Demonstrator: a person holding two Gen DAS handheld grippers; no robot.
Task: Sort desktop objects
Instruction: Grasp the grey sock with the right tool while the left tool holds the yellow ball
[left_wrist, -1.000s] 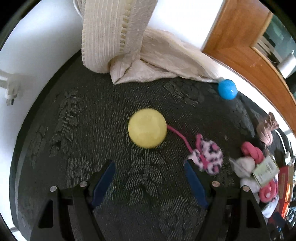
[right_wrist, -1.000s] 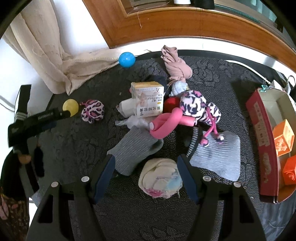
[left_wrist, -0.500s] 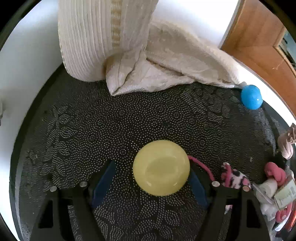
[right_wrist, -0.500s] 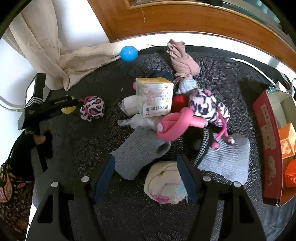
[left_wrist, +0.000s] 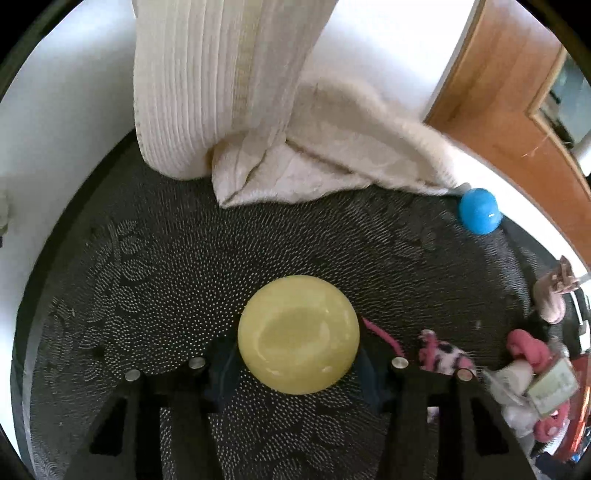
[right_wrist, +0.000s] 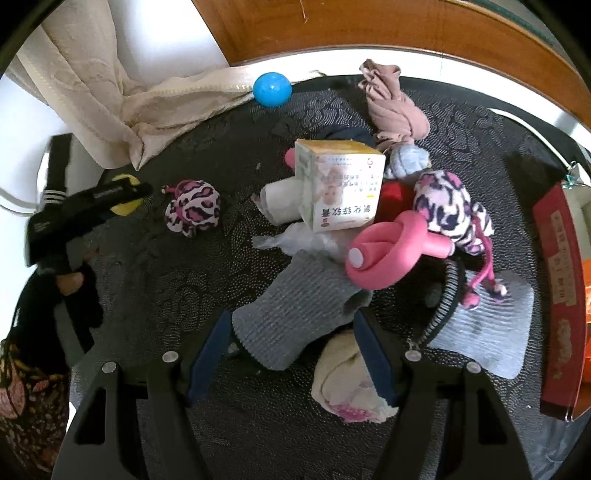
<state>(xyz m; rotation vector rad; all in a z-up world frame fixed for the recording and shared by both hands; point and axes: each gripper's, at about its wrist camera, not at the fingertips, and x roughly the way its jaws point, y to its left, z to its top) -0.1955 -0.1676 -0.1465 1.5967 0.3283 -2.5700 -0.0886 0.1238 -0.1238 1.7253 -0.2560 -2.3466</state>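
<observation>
In the left wrist view, a pale yellow ball fills the gap between my left gripper's blue pads, which press on both of its sides. The right wrist view shows that gripper as a black tool at the left, with a sliver of the yellow ball behind it. My right gripper hangs open over a grey sock, with one finger on each side of it and no grip. A cream and pink cloth bundle lies just right of the sock.
A blue ball rests by the cream curtain at the back. The pile holds a leopard-print toy, a white carton, a pink ring toy and a mauve cloth. A red box stands at right.
My left gripper moved forward to the yellow ball and its fingers closed in on it. My right gripper drifted slightly forward over the grey sock and stayed open.
</observation>
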